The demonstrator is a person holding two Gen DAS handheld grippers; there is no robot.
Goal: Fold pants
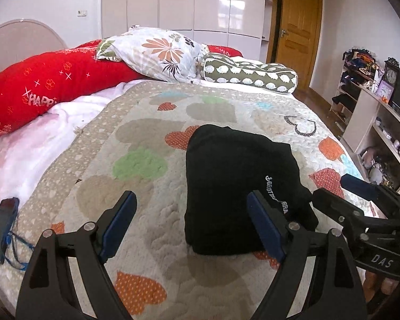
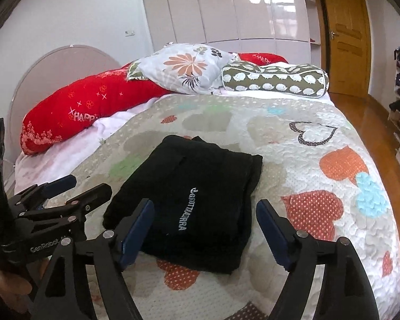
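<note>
The black pants [image 1: 234,186] lie folded into a compact rectangle on the heart-patterned quilt [image 1: 136,138], white lettering facing up. They also show in the right wrist view [image 2: 200,200]. My left gripper [image 1: 190,205] is open and empty, held just in front of the bundle's near left edge. My right gripper [image 2: 205,213] is open and empty, held above the bundle's near edge. The right gripper shows in the left wrist view [image 1: 330,186] at the right of the pants. The left gripper shows in the right wrist view [image 2: 82,186] at the left of the pants.
A red bolster [image 1: 48,85], a floral pillow [image 1: 160,50] and a green patterned bolster [image 1: 250,76] lie at the bed's head. A phone with a blue cord [image 1: 2,226] lies at the left bed edge. Shelves [image 1: 381,122] stand right; a wooden door [image 1: 298,29] is beyond.
</note>
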